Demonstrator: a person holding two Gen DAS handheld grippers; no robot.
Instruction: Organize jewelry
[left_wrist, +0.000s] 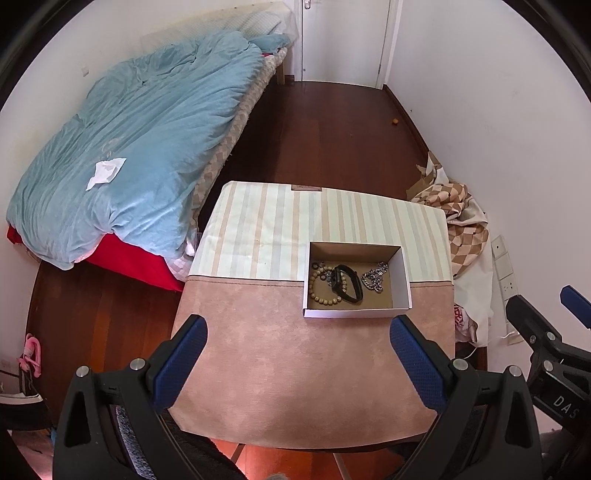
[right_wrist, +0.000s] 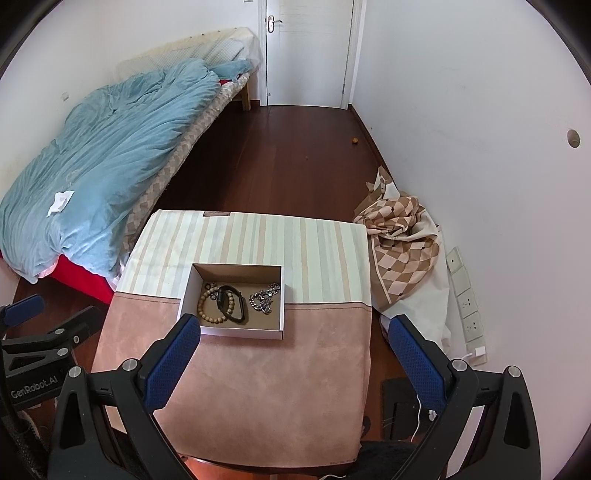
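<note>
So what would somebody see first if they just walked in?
Probably the open cardboard box on the cloth-covered table, holding a bead bracelet, a black watch and a silver chain. Then the big blue blanket on the bed to the left.

Left gripper (left_wrist: 298, 356) held above the table's near edge, jaws spread wide, nothing between them, right gripper (right_wrist: 294, 353) level beside it (likewise agape), blue pads (right_wrist: 173, 363) facing inward
</note>
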